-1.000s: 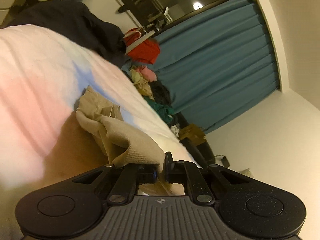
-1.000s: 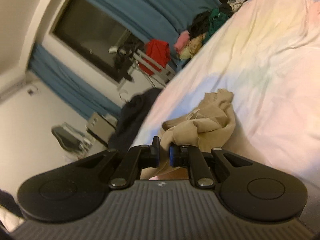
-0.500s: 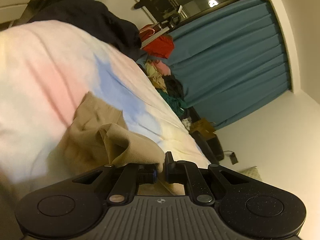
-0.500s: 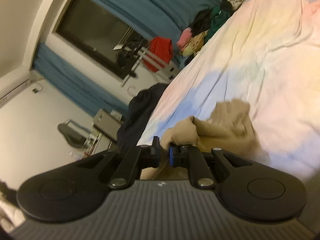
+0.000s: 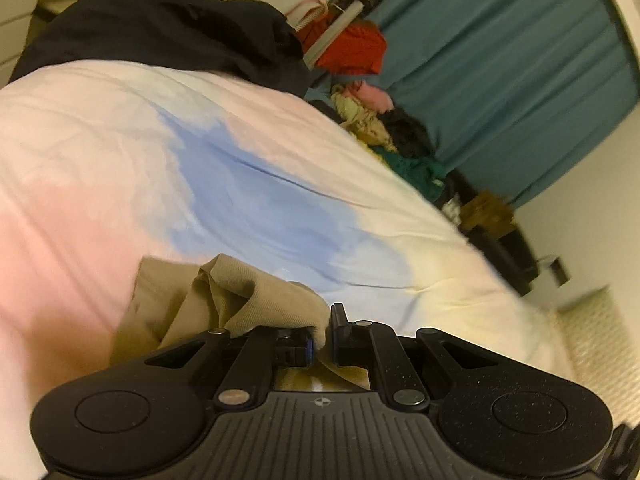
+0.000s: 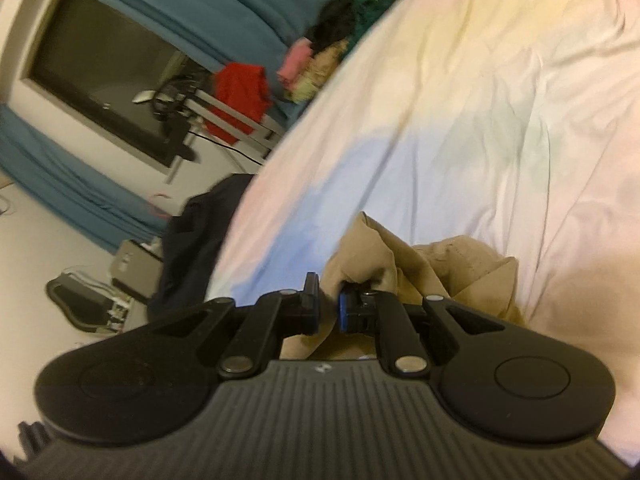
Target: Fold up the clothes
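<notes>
A tan garment [image 5: 240, 300] lies bunched on the pastel tie-dye bedsheet [image 5: 260, 184]. My left gripper [image 5: 322, 336] is shut on a fold of it, with cloth pinched between the pads. In the right wrist view the same tan garment [image 6: 420, 268] is crumpled just ahead of the fingers, and my right gripper [image 6: 329, 308] is shut on another fold of it. Most of the garment hangs or lies below both grippers, out of sight.
A dark garment [image 5: 168, 28] lies heaped at the far end of the bed; it also shows in the right wrist view [image 6: 192, 240]. A pile of mixed clothes [image 5: 384, 128] and a red garment [image 5: 352, 48] on a rack stand by the teal curtains [image 5: 512, 72].
Both grippers kept their hold on the tan garment and swung with it over the bed. The garment now sits closer to the fingers and less of it shows.
</notes>
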A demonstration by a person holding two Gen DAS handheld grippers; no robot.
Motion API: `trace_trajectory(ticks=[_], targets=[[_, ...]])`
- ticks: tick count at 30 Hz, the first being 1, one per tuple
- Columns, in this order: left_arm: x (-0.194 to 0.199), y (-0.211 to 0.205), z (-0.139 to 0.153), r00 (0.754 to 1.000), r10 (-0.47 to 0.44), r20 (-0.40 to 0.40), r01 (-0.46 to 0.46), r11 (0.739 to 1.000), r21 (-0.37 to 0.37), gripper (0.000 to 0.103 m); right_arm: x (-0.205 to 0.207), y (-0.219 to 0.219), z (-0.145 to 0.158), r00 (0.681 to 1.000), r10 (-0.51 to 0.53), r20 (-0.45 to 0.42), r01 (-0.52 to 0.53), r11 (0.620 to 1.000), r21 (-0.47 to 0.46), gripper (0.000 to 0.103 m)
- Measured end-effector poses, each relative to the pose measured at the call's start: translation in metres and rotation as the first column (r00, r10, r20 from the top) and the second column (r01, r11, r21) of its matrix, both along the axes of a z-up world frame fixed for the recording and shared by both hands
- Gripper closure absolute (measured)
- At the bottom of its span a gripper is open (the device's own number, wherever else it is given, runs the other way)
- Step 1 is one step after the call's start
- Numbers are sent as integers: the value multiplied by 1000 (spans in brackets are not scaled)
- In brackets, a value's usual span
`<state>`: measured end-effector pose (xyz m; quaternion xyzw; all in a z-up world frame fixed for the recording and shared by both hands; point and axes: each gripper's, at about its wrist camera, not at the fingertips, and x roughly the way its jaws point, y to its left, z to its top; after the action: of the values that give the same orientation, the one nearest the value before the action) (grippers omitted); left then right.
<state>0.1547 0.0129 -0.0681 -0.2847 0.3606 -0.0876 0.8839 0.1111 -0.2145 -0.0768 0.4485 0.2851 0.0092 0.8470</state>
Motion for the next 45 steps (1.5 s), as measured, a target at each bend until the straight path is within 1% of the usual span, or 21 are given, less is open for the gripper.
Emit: trace_trajectory(ticks=[2,7,12,18,19,20,21,22,23,24,25,26,28,31,32,33,35,37,38,42,45], targets=[[14,-6,-13,1000,-24,6,24,999,49,94,15,-4,-19,999,2,-33,-2,1000,-1,91],[36,-13,-37,998,-56,-13,57,991,118,94,39,-7,-53,994,17,-108,-16,1000,11,90],[45,-16,-49,997,-63,-37,67,987,145,94,40,-1,-59,994,20,-105,-22,999,-23,90],[30,-19,-37,997,-83,-4,82,979,186,92,32,0,-49,997,21,-76,-24,999,-31,88],[27,-21,-34,996,-91,5,88,976,200,88,29,0,-45,998,23,-65,-25,999,-34,88],[24,-23,-30,995,-102,18,96,972,214,77,26,-1,-42,998,31,-49,-32,999,-32,85],[21,-25,-26,993,-116,33,105,968,228,66,23,-2,-38,999,46,-21,-46,999,-16,69],[17,-27,-22,990,-130,48,115,963,243,61,20,-4,-34,998,61,8,-61,998,1,54],[13,-29,-18,988,-140,65,120,960,252,51,16,-5,-31,996,76,37,-76,997,17,22],[9,-30,-13,985,-148,83,122,958,258,37,11,-7,-24,995,70,73,-72,997,19,3],[4,-31,-9,982,-158,105,125,956,266,31,5,-8,-18,992,64,111,-66,998,19,0],[-2,-32,-4,977,-169,128,128,953,274,23,1,-8,-10,988,68,142,-68,998,-2,0],[-12,-32,4,967,-190,169,134,945,297,21,-8,-6,7,976,91,198,-79,995,-65,0],[-23,-33,9,963,-201,179,126,925,358,18,-21,-5,20,960,107,260,-76,989,-125,1],[-25,-32,8,964,-205,171,130,921,368,18,-20,-4,20,960,128,247,-94,985,-147,3],[-26,-30,6,964,-211,161,137,915,379,18,-19,-2,20,961,151,231,-113,979,-169,20],[-28,-29,3,964,-224,142,150,902,405,18,-15,2,17,964,195,179,-156,966,-208,41],[-23,-31,-4,965,-232,125,156,885,440,18,-5,9,6,965,241,108,-210,947,-243,49],[-21,-32,-8,965,-235,116,159,876,456,18,0,14,0,961,265,76,-237,936,-261,60],[0,-33,-27,975,-210,77,146,859,491,18,20,34,-23,955,292,-42,-285,877,-387,63],[17,-33,-38,981,-187,56,134,854,503,18,29,32,-28,967,247,-58,-248,872,-423,70]])
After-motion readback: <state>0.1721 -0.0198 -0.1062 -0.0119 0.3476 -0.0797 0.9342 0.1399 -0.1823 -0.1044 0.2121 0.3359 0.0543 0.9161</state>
